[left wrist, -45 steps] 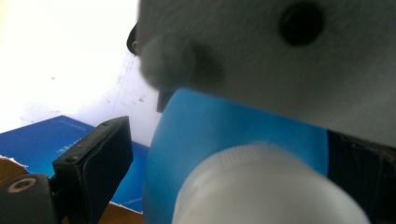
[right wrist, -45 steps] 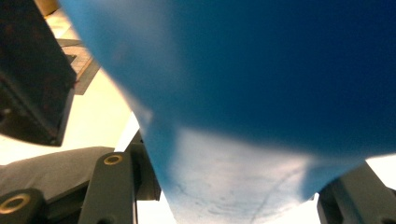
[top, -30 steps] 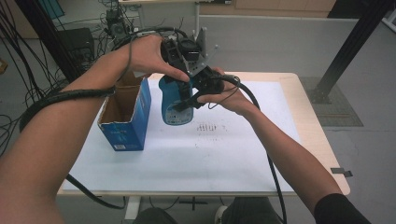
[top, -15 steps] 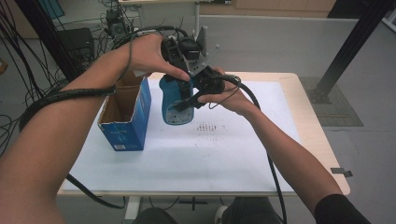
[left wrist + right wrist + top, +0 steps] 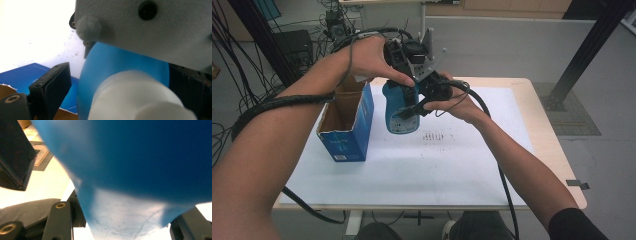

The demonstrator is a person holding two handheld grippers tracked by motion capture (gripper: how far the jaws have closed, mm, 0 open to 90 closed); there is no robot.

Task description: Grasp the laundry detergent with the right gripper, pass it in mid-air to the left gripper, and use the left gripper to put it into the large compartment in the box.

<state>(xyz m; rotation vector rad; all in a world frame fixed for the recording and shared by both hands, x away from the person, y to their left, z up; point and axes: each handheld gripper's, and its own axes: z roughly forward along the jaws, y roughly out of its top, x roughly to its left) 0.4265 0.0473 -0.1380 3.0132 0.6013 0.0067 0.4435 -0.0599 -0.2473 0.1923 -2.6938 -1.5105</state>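
Two grippers, blue bottle [image 5: 400, 112] clamped between right fingers [image 5: 412, 111]

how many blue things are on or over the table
2: a blue bottle held up between both claws above the white sheet, and an open blue box standing left of it on the table. Inside of the box is partly hidden.

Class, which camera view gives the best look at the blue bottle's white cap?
The left gripper view: the white cap sits close and large atop the blue bottle. The high view shows the bottle with its top hidden behind the grippers. The right gripper view shows just blurred blue body.
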